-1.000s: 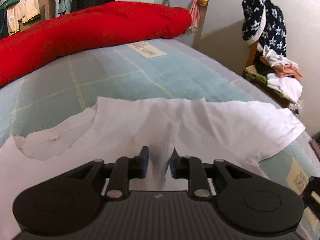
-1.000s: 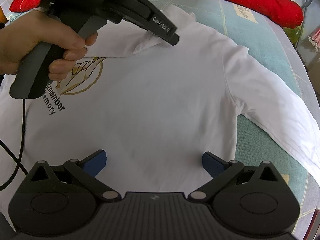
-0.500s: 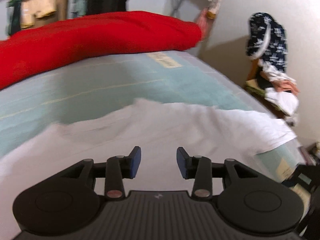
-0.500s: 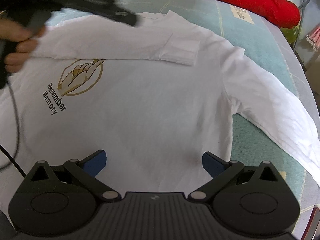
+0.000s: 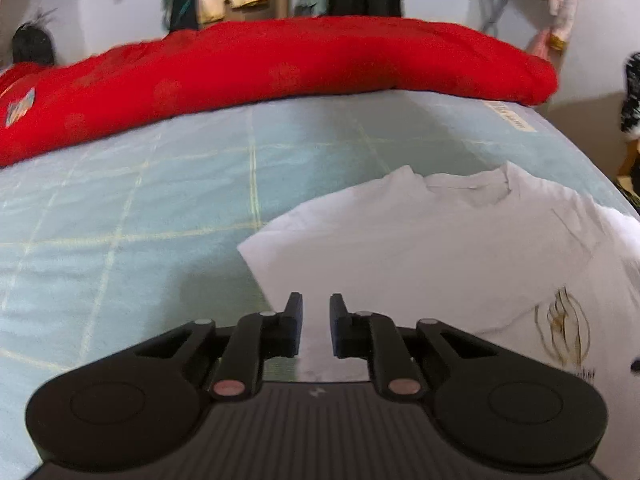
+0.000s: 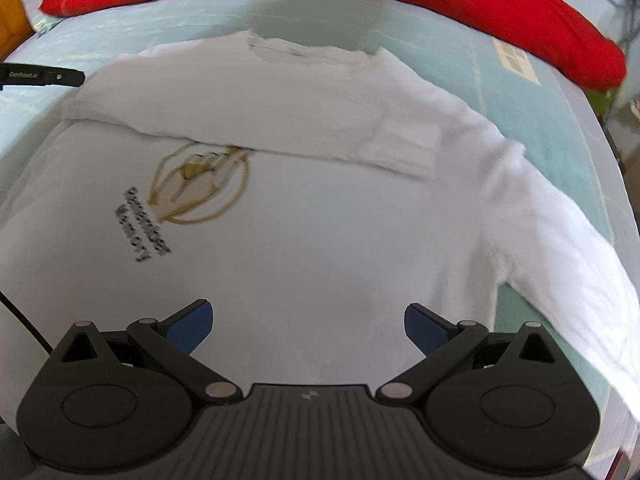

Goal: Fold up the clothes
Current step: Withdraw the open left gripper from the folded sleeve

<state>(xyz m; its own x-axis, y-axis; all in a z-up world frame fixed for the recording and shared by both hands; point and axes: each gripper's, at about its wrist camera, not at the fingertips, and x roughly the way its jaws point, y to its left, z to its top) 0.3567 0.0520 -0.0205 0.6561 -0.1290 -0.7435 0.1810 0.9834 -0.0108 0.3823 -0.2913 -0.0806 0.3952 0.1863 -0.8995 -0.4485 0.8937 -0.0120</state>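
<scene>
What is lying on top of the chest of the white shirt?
One sleeve is folded across the white shirt. It covers the top of the gold print; what lies beneath cannot be seen.

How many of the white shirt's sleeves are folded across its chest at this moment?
1. One sleeve lies folded across the white shirt above the gold print. The other sleeve is spread out sideways on the bed, its end beyond the picture edge.
</scene>
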